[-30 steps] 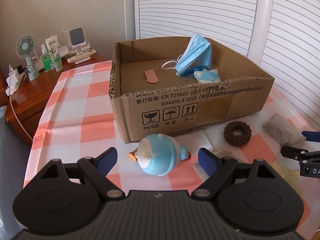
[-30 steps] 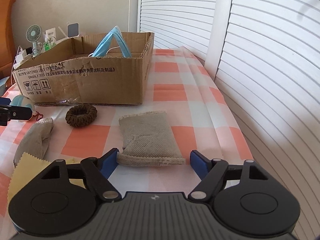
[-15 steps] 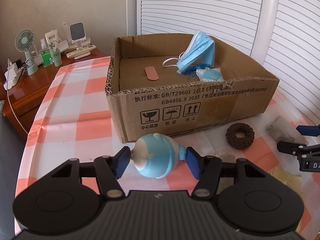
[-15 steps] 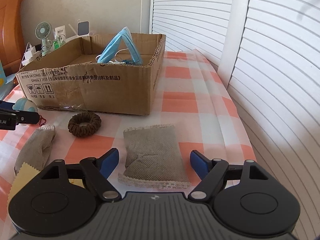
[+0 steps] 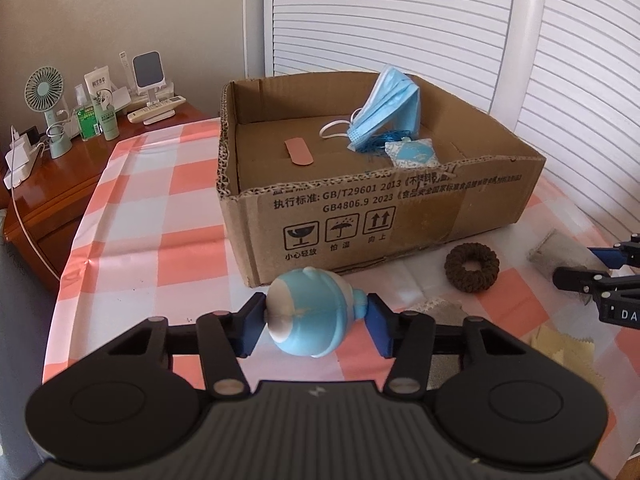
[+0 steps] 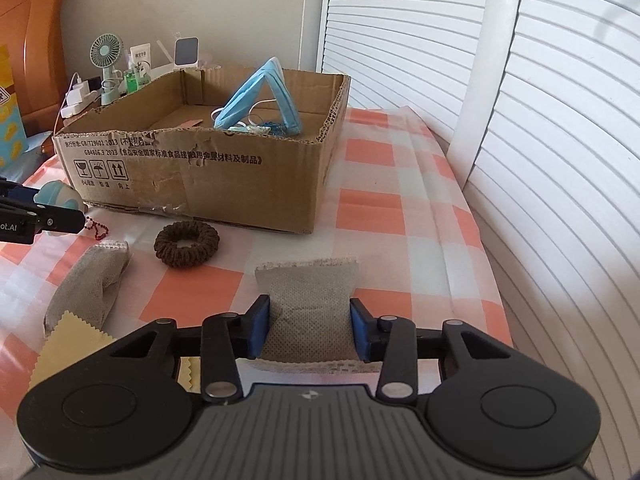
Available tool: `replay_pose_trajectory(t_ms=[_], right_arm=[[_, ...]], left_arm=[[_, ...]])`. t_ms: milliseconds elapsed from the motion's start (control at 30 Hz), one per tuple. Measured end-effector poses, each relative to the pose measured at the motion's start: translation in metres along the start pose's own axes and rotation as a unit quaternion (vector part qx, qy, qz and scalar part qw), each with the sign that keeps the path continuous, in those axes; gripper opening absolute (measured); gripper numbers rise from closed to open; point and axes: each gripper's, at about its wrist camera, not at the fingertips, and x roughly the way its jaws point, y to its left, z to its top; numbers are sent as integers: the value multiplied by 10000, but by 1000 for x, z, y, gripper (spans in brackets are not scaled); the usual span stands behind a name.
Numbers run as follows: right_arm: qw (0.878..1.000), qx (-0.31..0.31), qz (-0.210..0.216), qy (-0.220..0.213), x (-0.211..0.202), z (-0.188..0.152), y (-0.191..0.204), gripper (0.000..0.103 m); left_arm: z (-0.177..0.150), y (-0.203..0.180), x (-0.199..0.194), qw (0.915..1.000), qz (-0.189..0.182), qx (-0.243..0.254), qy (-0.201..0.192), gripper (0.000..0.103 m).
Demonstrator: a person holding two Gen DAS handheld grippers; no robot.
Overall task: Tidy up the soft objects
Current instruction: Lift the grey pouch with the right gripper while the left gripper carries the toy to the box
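A soft light-blue round toy (image 5: 308,312) sits between the pads of my left gripper (image 5: 316,326), whose jaws are closing and press on both its sides, just in front of the open cardboard box (image 5: 360,208). My right gripper (image 6: 308,328) is closing too, and its pads pinch in a grey mesh pouch (image 6: 308,292) that lies on the checked tablecloth right of the box (image 6: 200,176). In the box are blue face masks (image 5: 392,108), a small blue sachet (image 5: 412,154) and a plaster (image 5: 298,151).
A brown knitted scrunchie (image 6: 187,239), a second grey pouch (image 6: 92,284) and a yellow cloth (image 6: 68,348) lie between the two grippers. A wooden side table with a fan (image 5: 44,92) and bottles stands at the left. White louvred doors (image 6: 560,160) close off the right.
Both grippers went from wide open to closed: the left came in onto the blue toy, then the right onto the grey pouch, squeezing it narrower. The toy now sits a little higher in view.
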Motion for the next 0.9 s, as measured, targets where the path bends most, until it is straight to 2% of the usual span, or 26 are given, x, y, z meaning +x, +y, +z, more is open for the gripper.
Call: replay_pose_trajectory(t_ms=[100,200,300,333,367,400,433,633,733,767,800,900], right_arm=[[9999,-77,72,-11,-8,0,0,44],[9997,-212,130,-21,-16,2,0,37],[9992,-376,103,74,-19,3,1,38],[9993,-368,85,28,-20,1,1,45],[9994,-335,98,23,-21,1,-1,61],[9993,-315,186,64,-20,0,-1,68],[9992,-288,285,59,-18,0,-2,70],[9990,-228,288,250,1,-4,0,70],[9989,-348,182,252,6,-4,2,68],[9989,-371,179,240,6,-3,3,58],[9988,-397,179,237,5,-2,2,53],[9987,-437,140,209,3,-1,2,45]], left_arm=[[2,-1,-10,9998,-57,164,25,53],[3,0,-21,9995,-153,271,74,53],[3,-1,-29,9990,-154,415,82,53],[3,-1,-31,9989,-143,447,76,53],[2,-1,-33,9988,-151,462,80,53],[1,-2,-34,9987,-164,465,87,53],[0,-2,-34,9987,-182,460,95,53],[-4,-6,-34,9984,-310,431,172,53],[-5,-5,-33,9983,-375,388,207,53],[-5,-5,-33,9983,-385,384,214,53],[-4,-5,-33,9982,-400,380,215,53],[-3,-3,-34,9981,-442,371,229,53]])
